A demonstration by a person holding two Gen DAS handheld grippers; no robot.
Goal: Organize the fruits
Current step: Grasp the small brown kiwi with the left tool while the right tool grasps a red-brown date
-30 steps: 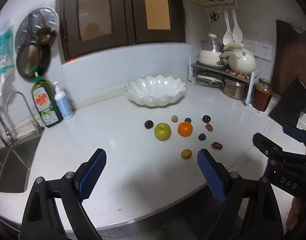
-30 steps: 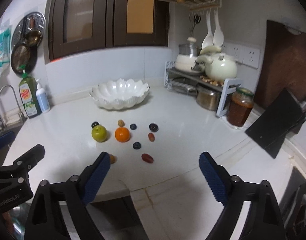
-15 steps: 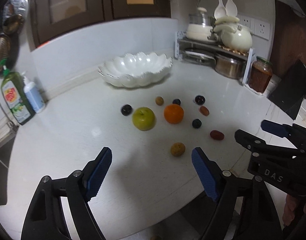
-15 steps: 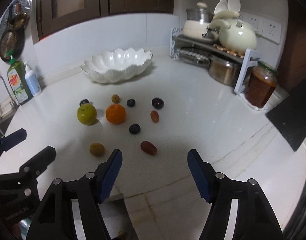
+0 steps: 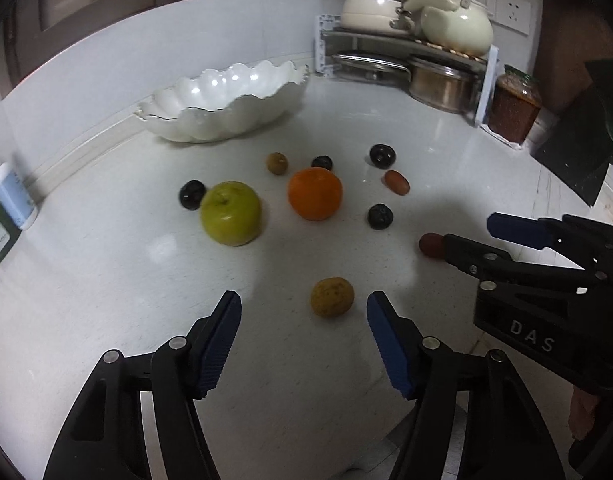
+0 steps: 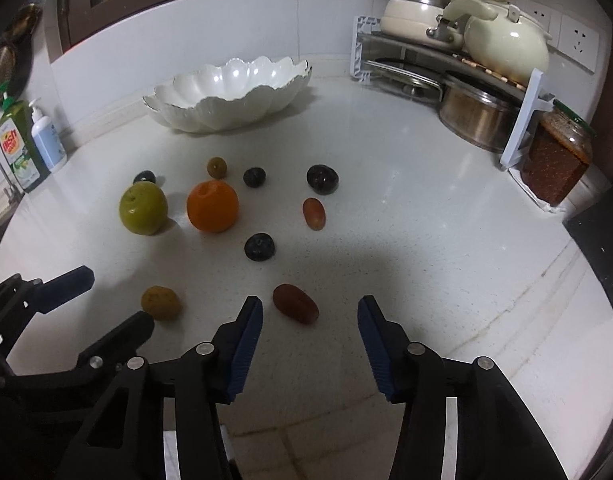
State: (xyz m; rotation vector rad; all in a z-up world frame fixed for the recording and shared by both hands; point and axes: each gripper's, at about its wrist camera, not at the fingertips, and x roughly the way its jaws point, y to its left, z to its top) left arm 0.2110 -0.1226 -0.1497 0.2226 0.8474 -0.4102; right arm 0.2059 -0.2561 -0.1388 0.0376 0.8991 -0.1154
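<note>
Fruits are scattered on the white speckled countertop (image 5: 106, 300), with the scalloped white ceramic bowl (image 5: 222, 104) empty behind them. A small tan round fruit (image 5: 331, 296) lies just ahead of the left gripper (image 5: 304, 316), right of its centre line; a dark red oblong fruit (image 6: 295, 303) lies likewise before the right gripper (image 6: 309, 320), its long axis slanted across the gap (left of centre). Both pairs of jaws have just been closing, yet nothing is gripped.

A home kitchen: white stone table (image 6: 406, 216), steel pot (image 6: 476, 122) under a rack, cream kettle (image 6: 506, 46), probably dish-soap bottle (image 6: 16, 148).
</note>
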